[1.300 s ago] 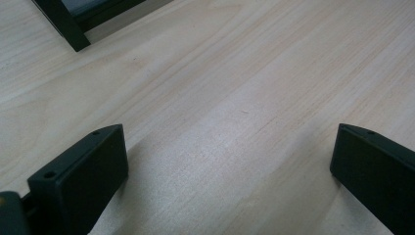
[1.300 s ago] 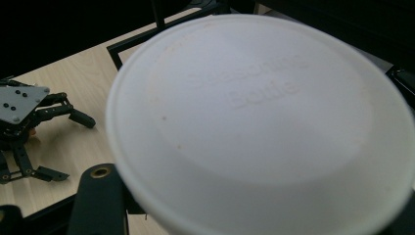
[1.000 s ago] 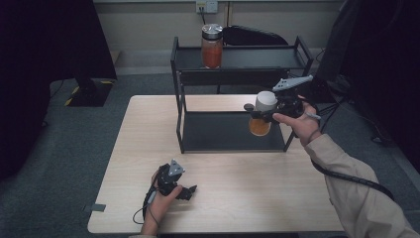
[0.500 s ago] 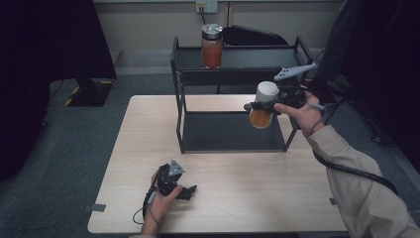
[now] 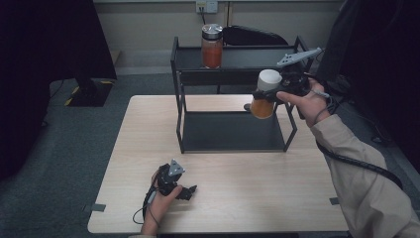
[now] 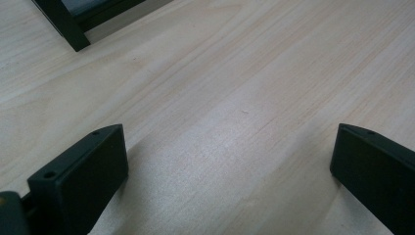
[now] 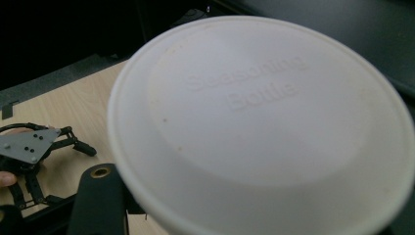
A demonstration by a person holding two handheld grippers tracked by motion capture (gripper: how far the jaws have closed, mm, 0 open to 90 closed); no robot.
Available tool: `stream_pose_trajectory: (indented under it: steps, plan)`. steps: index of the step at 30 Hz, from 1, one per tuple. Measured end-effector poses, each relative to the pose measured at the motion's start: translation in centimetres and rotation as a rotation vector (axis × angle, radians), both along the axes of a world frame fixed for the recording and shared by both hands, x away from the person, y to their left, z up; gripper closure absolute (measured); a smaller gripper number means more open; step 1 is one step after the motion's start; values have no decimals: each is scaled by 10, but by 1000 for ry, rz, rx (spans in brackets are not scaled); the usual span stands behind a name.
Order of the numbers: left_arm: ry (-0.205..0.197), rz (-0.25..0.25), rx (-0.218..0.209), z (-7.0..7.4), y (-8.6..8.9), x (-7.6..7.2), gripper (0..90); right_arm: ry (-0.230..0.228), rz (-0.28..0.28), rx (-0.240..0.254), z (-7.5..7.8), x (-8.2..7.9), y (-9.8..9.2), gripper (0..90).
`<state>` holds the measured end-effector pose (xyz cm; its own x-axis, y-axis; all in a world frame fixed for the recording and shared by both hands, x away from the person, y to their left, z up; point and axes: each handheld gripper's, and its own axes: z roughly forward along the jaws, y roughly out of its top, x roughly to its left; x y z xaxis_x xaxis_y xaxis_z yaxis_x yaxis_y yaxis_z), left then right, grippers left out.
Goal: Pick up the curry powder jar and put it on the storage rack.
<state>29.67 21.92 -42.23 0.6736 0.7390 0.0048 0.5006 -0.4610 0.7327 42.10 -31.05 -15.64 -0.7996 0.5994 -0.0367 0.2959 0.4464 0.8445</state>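
Nearest the person, the left tool (image 5: 190,189) rests low on the tabletop (image 5: 247,198), gripped by the left hand (image 5: 157,204) close to the front edge. Its jaws stand spread wide apart, with bare wood between them in the left gripper view and nothing touching either one. A cable loops from it toward the edge.

Farther back, a black two-tier rack (image 5: 181,119) stands on the tabletop. Its lower shelf lies dark and bare, and one of its feet (image 6: 63,24) shows at the top corner of the left gripper view.

In front of the rack's right side, above the lower shelf and lifted clear of it, the right tool (image 5: 260,96) pinches a jar (image 5: 263,100) with a white lid (image 7: 259,122) and orange contents. The jar hangs upright at about the height of the upper shelf's front rail. In the right gripper view the lid sits just before the camera, with the raised words "Seasoning Bottle" on it, and the left tool lies far off beyond it.

Farthest back, on the upper shelf, a second jar (image 5: 212,47) with a metal lid and red contents stands upright, well apart from the held one.
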Motion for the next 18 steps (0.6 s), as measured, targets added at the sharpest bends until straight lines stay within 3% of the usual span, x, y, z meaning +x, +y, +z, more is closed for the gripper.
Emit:
stream_pose_trajectory:
  steps: [18]
  plan:
    - [0, 0, -1, 0, 0, 0, 0, -28, -24, -17, 45, 3, 3, 352]
